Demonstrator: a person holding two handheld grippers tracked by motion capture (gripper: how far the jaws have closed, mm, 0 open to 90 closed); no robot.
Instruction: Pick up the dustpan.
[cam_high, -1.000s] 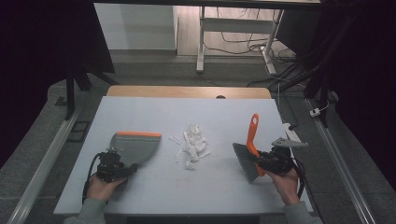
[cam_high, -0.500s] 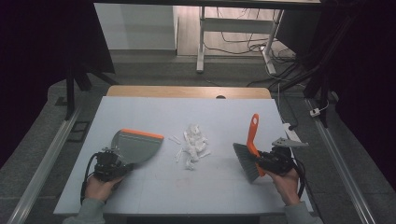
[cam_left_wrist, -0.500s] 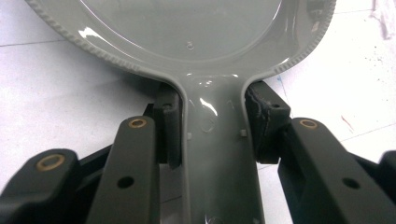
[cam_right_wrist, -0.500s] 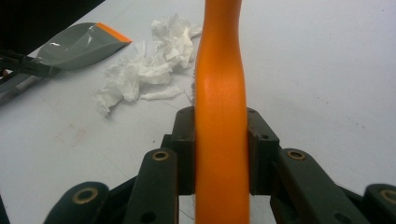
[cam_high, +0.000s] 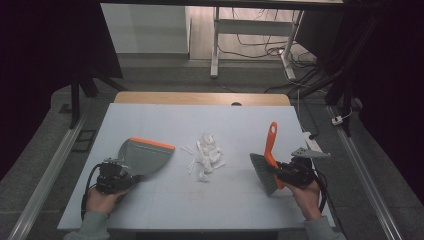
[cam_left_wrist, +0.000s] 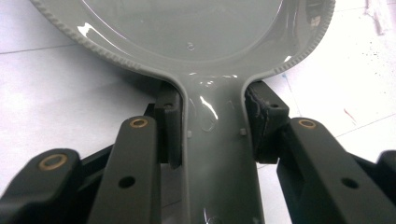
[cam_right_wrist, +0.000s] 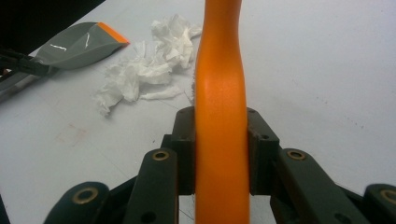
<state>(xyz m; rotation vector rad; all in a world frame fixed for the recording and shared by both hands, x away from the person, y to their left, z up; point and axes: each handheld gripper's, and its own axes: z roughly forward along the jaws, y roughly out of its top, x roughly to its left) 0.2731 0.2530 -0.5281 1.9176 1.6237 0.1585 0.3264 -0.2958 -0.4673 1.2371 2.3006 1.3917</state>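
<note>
A grey dustpan (cam_high: 144, 156) with an orange front lip lies at about 9 o'clock on the worktop (cam_high: 200, 115), its lip pointing toward 2 o'clock. A loose pile of torn white paper scraps (cam_high: 206, 156) sits mid-worktop. At 3 o'clock, an orange-handled brush (cam_high: 269, 159) stands tilted, its grey bristles apparently touching the surface.

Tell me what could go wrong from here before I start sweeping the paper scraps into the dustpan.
1. The paper scraps are loose and light; a quick stroke of the brush may scatter them past the dustpan.
2. The left gripper pinches only the dustpan's narrow handle, so the pan might twist when pushed.
3. The right gripper clamps the smooth orange handle; it could slip.
</note>
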